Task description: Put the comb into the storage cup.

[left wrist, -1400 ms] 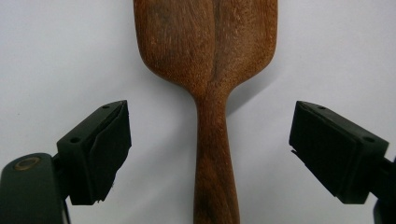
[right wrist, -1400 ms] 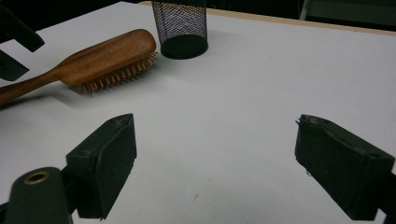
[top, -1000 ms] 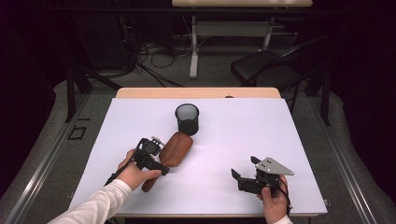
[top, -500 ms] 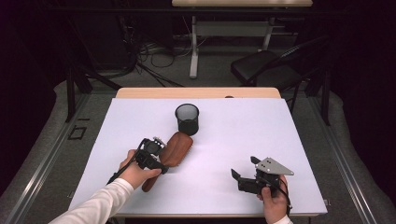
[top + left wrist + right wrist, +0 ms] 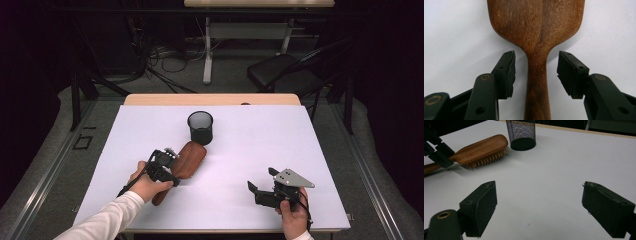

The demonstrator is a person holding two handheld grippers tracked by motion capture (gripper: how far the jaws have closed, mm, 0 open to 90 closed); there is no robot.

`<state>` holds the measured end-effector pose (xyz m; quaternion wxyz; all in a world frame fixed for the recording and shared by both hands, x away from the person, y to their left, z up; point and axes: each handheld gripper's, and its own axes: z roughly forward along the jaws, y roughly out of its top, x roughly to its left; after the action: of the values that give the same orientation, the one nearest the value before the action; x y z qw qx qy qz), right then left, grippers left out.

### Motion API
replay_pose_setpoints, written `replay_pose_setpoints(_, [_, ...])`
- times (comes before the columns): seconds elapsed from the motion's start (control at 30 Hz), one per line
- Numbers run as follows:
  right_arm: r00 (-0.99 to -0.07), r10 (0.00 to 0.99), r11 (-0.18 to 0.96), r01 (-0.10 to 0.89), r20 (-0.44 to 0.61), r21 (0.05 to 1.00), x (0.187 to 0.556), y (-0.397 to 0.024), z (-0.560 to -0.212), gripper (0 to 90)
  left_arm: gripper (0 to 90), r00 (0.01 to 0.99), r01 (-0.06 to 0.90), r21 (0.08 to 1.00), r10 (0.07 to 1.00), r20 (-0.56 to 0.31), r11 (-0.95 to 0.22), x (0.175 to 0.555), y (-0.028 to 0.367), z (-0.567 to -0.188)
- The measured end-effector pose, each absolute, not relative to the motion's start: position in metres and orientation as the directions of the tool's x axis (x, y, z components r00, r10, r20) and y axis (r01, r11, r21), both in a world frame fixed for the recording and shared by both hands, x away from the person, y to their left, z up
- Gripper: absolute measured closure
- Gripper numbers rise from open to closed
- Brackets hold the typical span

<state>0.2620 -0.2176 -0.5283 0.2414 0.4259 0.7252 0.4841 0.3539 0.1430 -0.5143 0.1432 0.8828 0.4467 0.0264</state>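
Observation:
A brown wooden hairbrush (image 5: 191, 157) lies bristles down on the white table (image 5: 260, 135), with its handle toward the person. My left gripper (image 5: 169, 171) reaches over that handle from the left. In the left gripper view the handle (image 5: 537, 82) runs between the jaws of my left gripper (image 5: 536, 56). The jaws have just been closing, and a gap remains on each side, so the pads do not press on it. My right gripper (image 5: 260, 180) rests low at the front right, open and empty (image 5: 539, 192), facing the hairbrush (image 5: 482, 146).
A black mesh cup (image 5: 200, 127) stands upright just beyond the brush head, also in the right gripper view (image 5: 521, 132). Bare white tabletop spreads between the two grippers and to the right. A chair (image 5: 285, 75) and desk legs stand on the floor behind the table.
The left gripper's jaws have drawn closer together around the brush handle. Both hands and the brush stay where they were.

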Motion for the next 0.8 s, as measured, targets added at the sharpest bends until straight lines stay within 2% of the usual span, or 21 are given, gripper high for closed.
replay_pose_setpoints(0.2, [-0.523,0.85,0.168,0.385,0.064,0.907,0.262,-0.2173,-0.5283,12.4,52.9,0.571,0.809,0.246,0.813,-0.111,-0.534,0.3541,0.1437,-0.5166])
replay_pose_setpoints(0.8, [-0.524,0.849,0.169,0.384,0.063,0.908,0.2624,-0.2172,-0.5289,12.4,57.4,0.552,0.817,0.266,0.827,-0.107,-0.511,0.3544,0.1413,-0.5214])
